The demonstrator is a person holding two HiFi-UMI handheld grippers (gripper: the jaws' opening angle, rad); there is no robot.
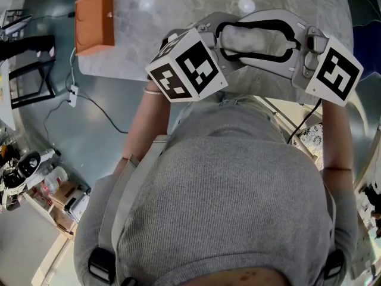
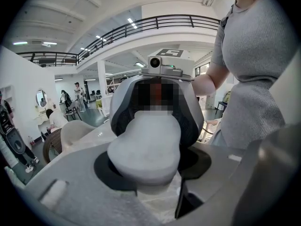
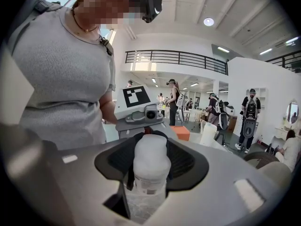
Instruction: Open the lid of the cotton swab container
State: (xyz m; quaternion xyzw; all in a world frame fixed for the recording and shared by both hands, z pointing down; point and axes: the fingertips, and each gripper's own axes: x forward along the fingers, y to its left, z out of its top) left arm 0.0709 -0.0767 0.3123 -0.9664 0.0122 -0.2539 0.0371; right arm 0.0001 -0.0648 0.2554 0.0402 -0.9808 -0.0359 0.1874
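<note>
The cotton swab container (image 1: 256, 40) has a white lid and a clear body, and is held in the air over the marble table (image 1: 137, 52). My two grippers face each other with the container between them. In the head view my left gripper (image 1: 238, 40) reaches in from the left and my right gripper (image 1: 287, 40) from the right. In the left gripper view the white lid (image 2: 146, 145) fills the gap between the black pads of my left gripper (image 2: 150, 175). In the right gripper view the container's clear body (image 3: 143, 192) sits in my right gripper (image 3: 149, 178), lid (image 3: 150, 159) pointing away.
An orange box (image 1: 95, 21) lies on the table's far left part. A cable (image 1: 89, 103) runs over the floor to the left of the table. Cluttered shelves (image 1: 36, 177) stand at the lower left. Several people stand in the hall behind.
</note>
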